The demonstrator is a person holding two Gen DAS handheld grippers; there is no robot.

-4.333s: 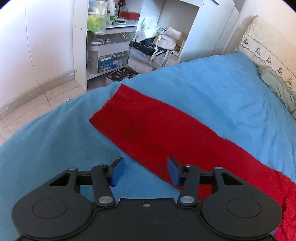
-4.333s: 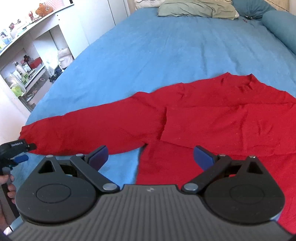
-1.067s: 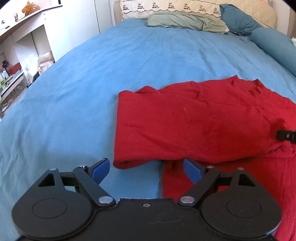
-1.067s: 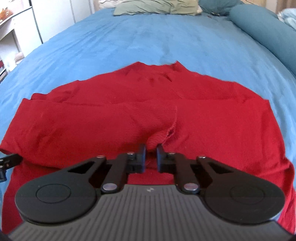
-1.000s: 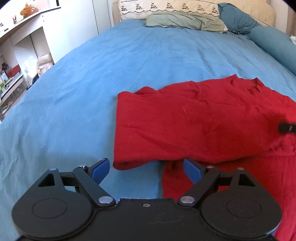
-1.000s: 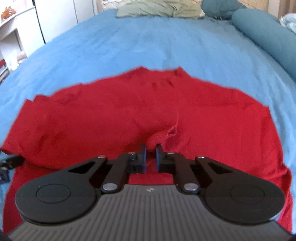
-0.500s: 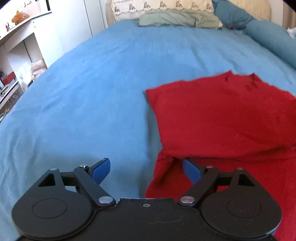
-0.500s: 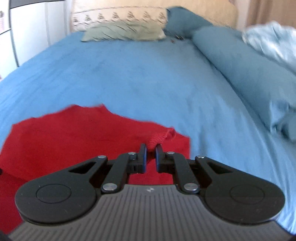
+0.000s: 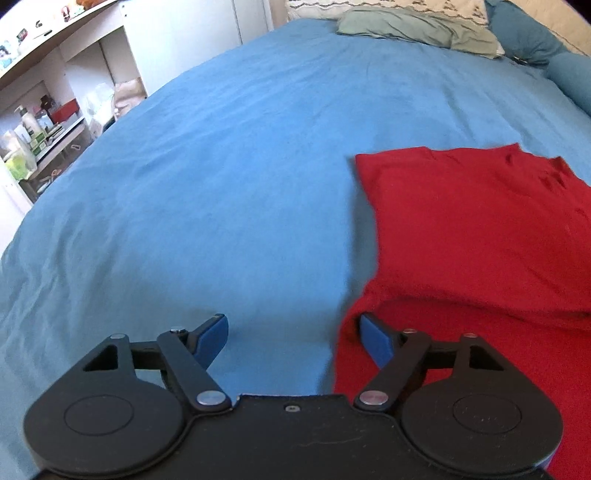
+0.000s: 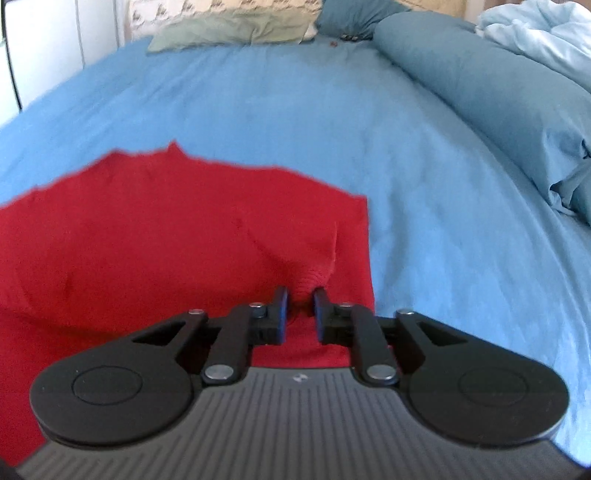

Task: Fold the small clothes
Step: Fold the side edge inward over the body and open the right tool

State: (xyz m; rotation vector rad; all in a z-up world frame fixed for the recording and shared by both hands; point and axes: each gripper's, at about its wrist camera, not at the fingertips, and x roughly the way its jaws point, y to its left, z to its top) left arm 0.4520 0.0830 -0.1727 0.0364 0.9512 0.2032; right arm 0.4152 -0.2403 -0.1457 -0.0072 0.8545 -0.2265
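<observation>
Two grippers work over a blue bed with a red garment on it.

Left wrist view: the left gripper [image 9: 291, 338] hangs over the bedspread [image 9: 207, 192] with its jaws wide apart, though they have just been closing a little. Nothing is gripped; the garment's [image 9: 480, 236] near left edge lies just under and beside the right blue pad [image 9: 375, 341], while the left pad is over bare bedspread. The garment fills the right half of the view, folded so that a flat upper layer lies across a lower one, with a straight left edge. Beyond it, a green pillow [image 9: 417, 24] lies at the head of the bed, and white shelves [image 9: 48, 110] with bottles and boxes stand at the far left.

Right wrist view: the right gripper [image 10: 300, 302] has jaws that have just been opening; a narrow gap shows, and a bunched ribbed cuff [image 10: 314, 275] of the garment [image 10: 147, 240] sits between the pads, which look parted from it. The garment spreads left from there over the bedspread [image 10: 332, 122]. A dark blue bolster [image 10: 480, 81] runs along the right, with pale bedding [image 10: 543, 33] behind.
</observation>
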